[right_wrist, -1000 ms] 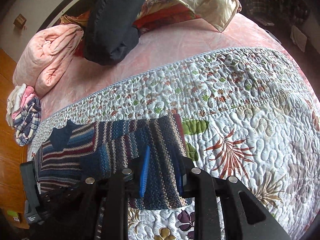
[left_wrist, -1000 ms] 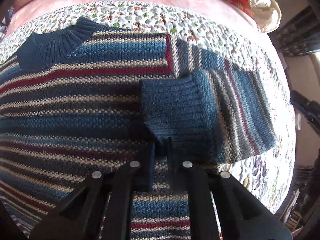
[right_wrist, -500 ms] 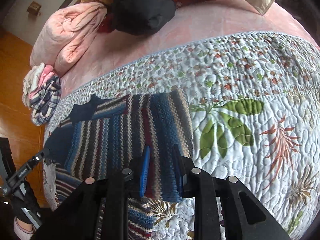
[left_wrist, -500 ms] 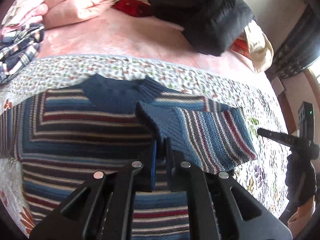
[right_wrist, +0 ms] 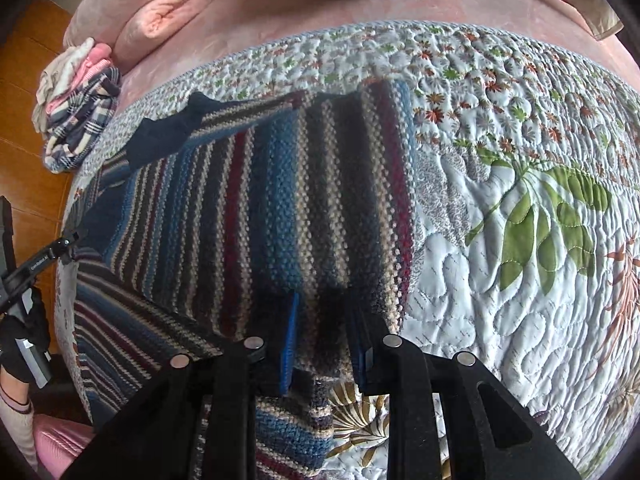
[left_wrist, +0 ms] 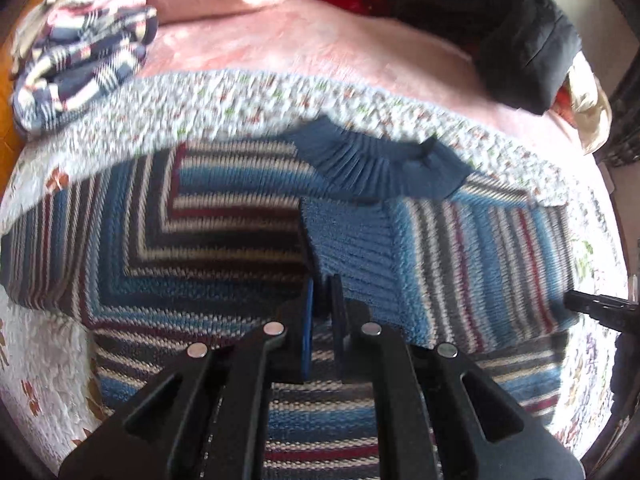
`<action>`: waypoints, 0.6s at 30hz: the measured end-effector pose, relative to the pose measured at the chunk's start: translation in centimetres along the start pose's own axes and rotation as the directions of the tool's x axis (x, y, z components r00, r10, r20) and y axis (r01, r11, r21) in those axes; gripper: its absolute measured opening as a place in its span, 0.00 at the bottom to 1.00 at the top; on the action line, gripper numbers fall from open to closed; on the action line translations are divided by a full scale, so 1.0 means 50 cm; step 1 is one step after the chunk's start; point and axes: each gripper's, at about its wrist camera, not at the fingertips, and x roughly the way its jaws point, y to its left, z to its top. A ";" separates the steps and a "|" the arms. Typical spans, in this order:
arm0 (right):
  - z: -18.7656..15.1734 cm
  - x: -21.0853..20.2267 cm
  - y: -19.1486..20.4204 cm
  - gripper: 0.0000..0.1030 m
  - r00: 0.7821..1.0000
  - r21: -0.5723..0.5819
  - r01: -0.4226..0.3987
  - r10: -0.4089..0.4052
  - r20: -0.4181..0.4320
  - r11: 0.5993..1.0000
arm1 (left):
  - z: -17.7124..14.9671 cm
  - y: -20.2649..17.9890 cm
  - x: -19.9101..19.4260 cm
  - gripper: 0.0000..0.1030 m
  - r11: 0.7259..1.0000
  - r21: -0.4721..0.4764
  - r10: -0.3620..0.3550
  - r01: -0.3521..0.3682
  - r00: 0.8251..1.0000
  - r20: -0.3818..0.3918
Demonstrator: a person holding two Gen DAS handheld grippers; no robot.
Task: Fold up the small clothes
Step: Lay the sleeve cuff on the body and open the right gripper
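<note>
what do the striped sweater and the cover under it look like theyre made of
Striped sweater: chunky knit yarn, likely wool or acrylic; matte, with visible stitch loops and a ribbed collar. Floral quilt: stitched padded cotton-like fabric, matte, puffy between the quilting lines.

Small white lettering runs along the left gripper (too tiny to read)

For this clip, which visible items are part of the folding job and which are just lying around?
In the job:
- striped sweater, sleeve cuff folded across its body
- left gripper, shut on the cuff
- right gripper, around the sweater's edge

Lying about:
- plaid clothes pile
- pink blanket
- black jacket
- floral quilt underneath
</note>
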 end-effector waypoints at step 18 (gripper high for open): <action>0.012 -0.011 0.174 0.25 0.996 -0.097 -0.076 0.079 0.029 0.992 | -0.014 -0.029 -0.014 0.25 0.995 0.094 -0.044 0.038 0.997 0.067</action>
